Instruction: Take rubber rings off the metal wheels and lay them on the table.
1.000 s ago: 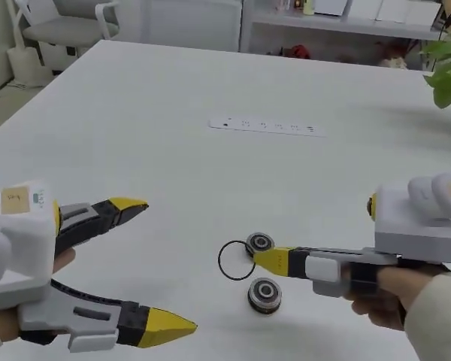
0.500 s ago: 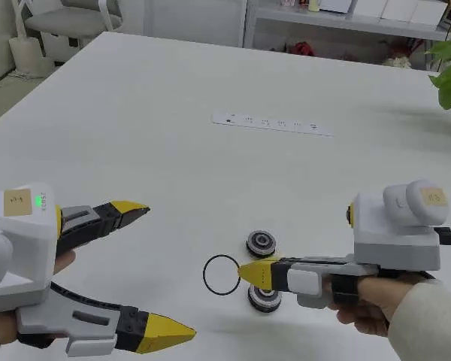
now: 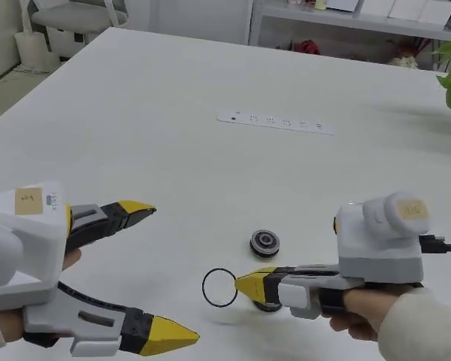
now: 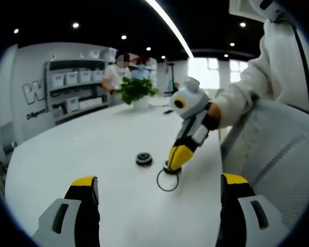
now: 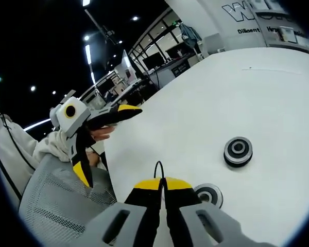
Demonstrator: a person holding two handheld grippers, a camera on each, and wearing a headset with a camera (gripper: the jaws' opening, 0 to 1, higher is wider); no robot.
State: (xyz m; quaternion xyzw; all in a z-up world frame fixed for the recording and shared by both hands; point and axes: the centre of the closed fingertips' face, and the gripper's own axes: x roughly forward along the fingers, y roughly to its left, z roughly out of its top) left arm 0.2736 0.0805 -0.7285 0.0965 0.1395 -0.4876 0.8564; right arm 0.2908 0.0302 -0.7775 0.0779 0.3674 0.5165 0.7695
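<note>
Pinched rubber ring [image 3: 219, 270] near table [image 3: 210, 165] edge

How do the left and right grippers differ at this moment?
The left gripper has its jaws wide open and holds nothing; the right gripper has its jaws shut on the ring. The left gripper is well away from the near wheel, while the right gripper's tip is close beside it. Both grippers have yellow tips, and each is held in a hand above the table.
</note>
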